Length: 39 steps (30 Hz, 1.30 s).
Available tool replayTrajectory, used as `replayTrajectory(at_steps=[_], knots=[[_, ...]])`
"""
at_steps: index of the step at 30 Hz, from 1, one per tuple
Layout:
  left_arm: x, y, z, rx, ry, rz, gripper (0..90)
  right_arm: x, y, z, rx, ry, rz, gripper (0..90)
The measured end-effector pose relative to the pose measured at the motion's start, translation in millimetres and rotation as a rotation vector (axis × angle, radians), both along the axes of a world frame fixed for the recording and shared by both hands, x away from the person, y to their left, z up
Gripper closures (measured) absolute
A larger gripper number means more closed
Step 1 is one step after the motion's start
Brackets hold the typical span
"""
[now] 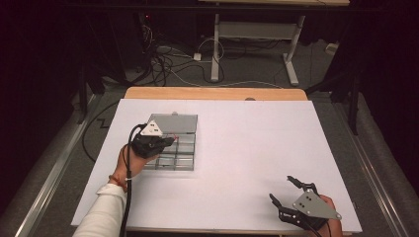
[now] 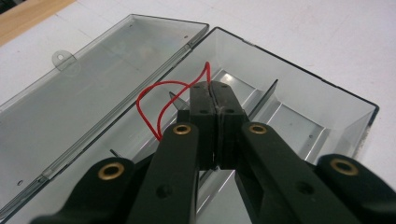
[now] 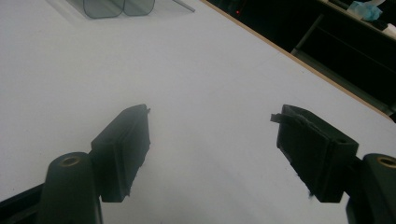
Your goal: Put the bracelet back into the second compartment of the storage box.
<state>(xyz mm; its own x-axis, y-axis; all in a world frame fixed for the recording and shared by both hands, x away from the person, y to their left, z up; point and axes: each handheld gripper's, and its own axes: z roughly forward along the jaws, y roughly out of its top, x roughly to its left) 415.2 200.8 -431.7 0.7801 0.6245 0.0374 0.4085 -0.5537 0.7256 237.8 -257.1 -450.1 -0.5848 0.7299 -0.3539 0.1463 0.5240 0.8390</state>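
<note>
Left gripper [image 2: 215, 93] pinches the red wire [image 2: 148, 108] between closed jaws, looping it over the open box [image 2: 327, 88], while the right gripper [image 3: 212, 135] gapes wide, empty, over the table [image 3: 210, 70].

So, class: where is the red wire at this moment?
In the left gripper view the red wire is pinched between the shut jaws of the left gripper, looping out over the open compartment box, beside its flipped-back clear lid.
</note>
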Motion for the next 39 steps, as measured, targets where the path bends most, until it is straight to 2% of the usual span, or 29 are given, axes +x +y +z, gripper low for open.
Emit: replayTrajectory(at_steps=[3,7,14,17,19,23,27,31,35,37,38,39], knots=[[3.8,-2.1,-1.9,0.02,0.017,0.007,86.0,0.0,-0.2,-0.1,0.0,0.0,0.001,26.2],[8.7,-7.1,-3.5,0.081,0.029,0.016,85.9,0.0,0.4,-0.3,-0.007,0.001,0.005,26.2],[16.5,-6.9,-6.0,0.113,0.059,0.037,85.6,-0.1,1.2,-1.4,-0.02,0.006,0.006,26.2],[19.3,-7.5,-6.6,0.126,0.062,0.046,85.6,-0.3,1.6,-1.6,-0.026,0.007,0.009,26.3],[20.2,-9.6,-7.4,0.154,0.065,0.046,83.4,-0.1,2.1,-2.1,-0.033,0.008,0.013,26.3],[19.7,-11.4,-7.9,0.17,0.065,0.043,83.1,-0.4,2.6,-2.5,-0.039,0.01,0.016,26.3],[19.3,-10.7,-7.3,0.175,0.057,0.051,83.2,-0.8,2.3,-2.0,-0.035,0.006,0.023,26.3],[18.0,-7.4,-5.5,0.159,0.048,0.057,83.1,-0.9,2.5,-1.9,-0.035,0.005,0.023,26.3],[15.8,-2.5,-3.3,0.13,0.022,0.067,83.1,-1.2,2.6,-2.0,-0.027,0.005,0.029,26.3],[14.6,0.1,-2.3,0.12,0.0,0.073,83.1,-1.6,3.1,-2.2,-0.028,0.005,0.028,26.3],[13.4,3.3,-0.9,0.098,-0.021,0.084,83.1,-1.6,3.2,-2.4,-0.03,0.003,0.03,26.3],[13.4,3.3,-0.9,0.098,-0.021,0.084,83.1,-1.6,3.2,-2.4,-0.03,0.003,0.03,26.3]])
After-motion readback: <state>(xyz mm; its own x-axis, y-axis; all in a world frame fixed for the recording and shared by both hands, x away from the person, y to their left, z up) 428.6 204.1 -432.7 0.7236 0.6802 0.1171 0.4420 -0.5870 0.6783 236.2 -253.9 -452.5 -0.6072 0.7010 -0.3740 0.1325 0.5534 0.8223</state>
